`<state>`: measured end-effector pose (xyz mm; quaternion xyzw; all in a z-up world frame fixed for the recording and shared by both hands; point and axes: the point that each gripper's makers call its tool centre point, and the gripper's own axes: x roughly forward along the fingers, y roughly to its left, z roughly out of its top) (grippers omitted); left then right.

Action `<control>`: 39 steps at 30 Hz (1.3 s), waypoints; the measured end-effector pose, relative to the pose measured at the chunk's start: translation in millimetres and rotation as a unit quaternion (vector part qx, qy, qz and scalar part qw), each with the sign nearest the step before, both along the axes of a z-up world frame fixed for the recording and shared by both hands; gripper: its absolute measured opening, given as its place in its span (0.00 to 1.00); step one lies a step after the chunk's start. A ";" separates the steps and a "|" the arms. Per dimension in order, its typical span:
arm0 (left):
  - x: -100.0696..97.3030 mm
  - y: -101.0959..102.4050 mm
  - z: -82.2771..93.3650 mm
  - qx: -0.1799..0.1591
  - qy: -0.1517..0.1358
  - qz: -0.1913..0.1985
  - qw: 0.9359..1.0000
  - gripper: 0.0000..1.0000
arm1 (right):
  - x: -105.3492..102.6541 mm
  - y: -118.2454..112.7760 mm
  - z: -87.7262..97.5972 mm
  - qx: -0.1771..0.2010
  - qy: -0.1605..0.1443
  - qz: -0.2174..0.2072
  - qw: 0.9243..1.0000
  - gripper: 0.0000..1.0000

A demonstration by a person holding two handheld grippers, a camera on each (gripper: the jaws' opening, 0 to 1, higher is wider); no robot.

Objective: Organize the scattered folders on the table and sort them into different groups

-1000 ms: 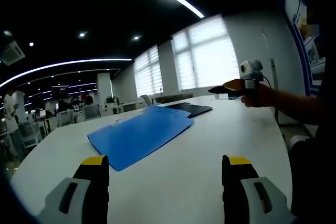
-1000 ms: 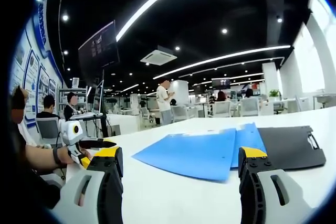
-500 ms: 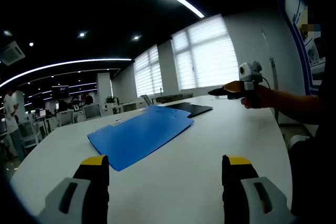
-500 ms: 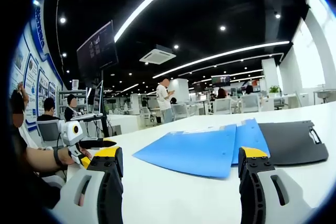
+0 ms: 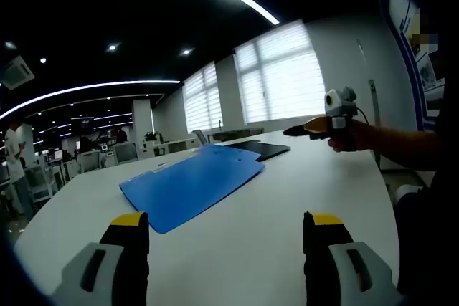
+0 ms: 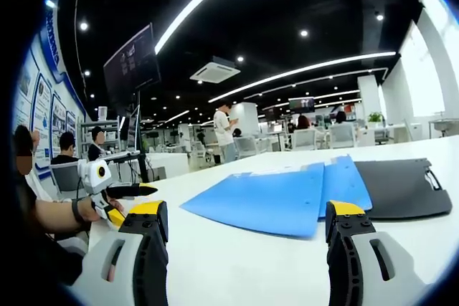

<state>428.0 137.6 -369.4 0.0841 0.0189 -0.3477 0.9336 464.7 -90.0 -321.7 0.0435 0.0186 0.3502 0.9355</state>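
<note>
Your left gripper (image 5: pixel 226 238) hovers low over the white tabletop (image 5: pixel 280 198), jaws spread wide and holding nothing. Your right gripper (image 6: pixel 244 231) does the same, jaws wide apart and empty. Two blue folders (image 6: pixel 269 198) lie flat and overlapping on the tabletop, just beyond the right jaws. A black clipboard folder (image 6: pixel 401 188) lies touching them on the right, its metal clip at the far right edge.

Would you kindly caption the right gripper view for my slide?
Open right gripper faces two blue folders and a black clipboard on a white table.
</note>
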 end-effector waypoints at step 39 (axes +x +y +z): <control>0.1 -0.5 -1.1 0.002 0.001 -0.001 1.000 0.89 | 14.2 -3.4 -8.1 -0.017 0.016 -0.004 1.000 0.89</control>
